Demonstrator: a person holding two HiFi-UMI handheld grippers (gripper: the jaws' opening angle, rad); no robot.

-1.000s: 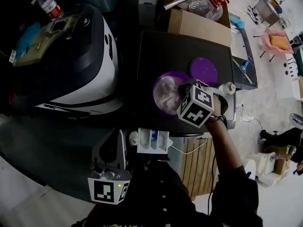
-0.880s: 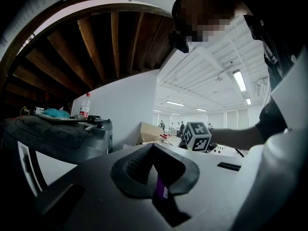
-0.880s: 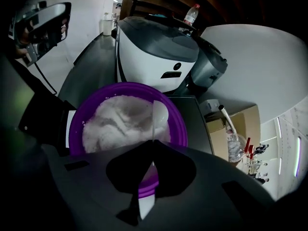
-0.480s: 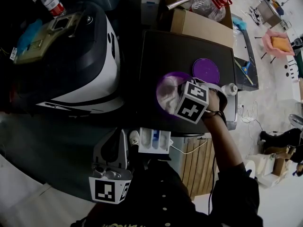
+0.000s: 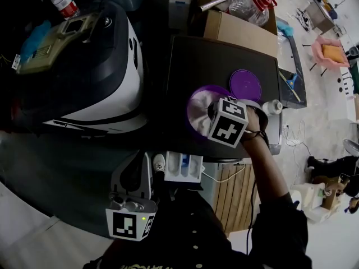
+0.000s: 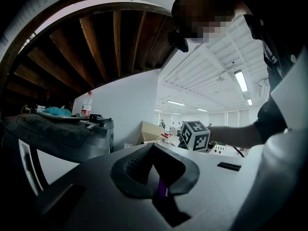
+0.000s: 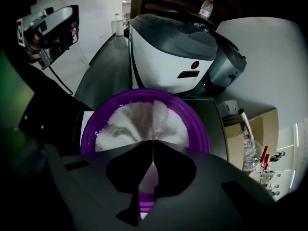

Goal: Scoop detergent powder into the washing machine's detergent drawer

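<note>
1. Right claw point(image 7: 153, 147): jaws closed on the handle of a pale spoon point(image 7: 161, 112). The spoon's bowl sits over the powder; we cannot tell whether it touches.
2. Detergent powder point(image 7: 122, 126): white, filling the purple tub point(image 7: 198, 126). The tub stands on the dark counter point(image 5: 224, 55), right under the right claw.
3. Purple lid point(image 5: 245, 84): flat on the counter, just beside the tub on its far right side.
4. Detergent drawer point(image 5: 183, 167): white with a blue insert, pulled out below the counter's near edge, apart from the tub.
5. Left claw point(image 6: 155, 153): jaws together, with a thin purple sliver at the seam that we cannot identify. It is held low by the person's body, left of the drawer.
6. Black-and-white appliance point(image 5: 95, 72): left of the counter, with a red-capped bottle point(image 5: 60, 0) beyond it.
7. Cardboard box point(image 5: 238, 29): against the counter's far edge.
8. Small white bottle point(image 5: 273, 106): at the counter's right edge.
9. Obstruction: in the head view, the marker cube point(image 5: 229, 123) covers the tub's near right part.
</note>
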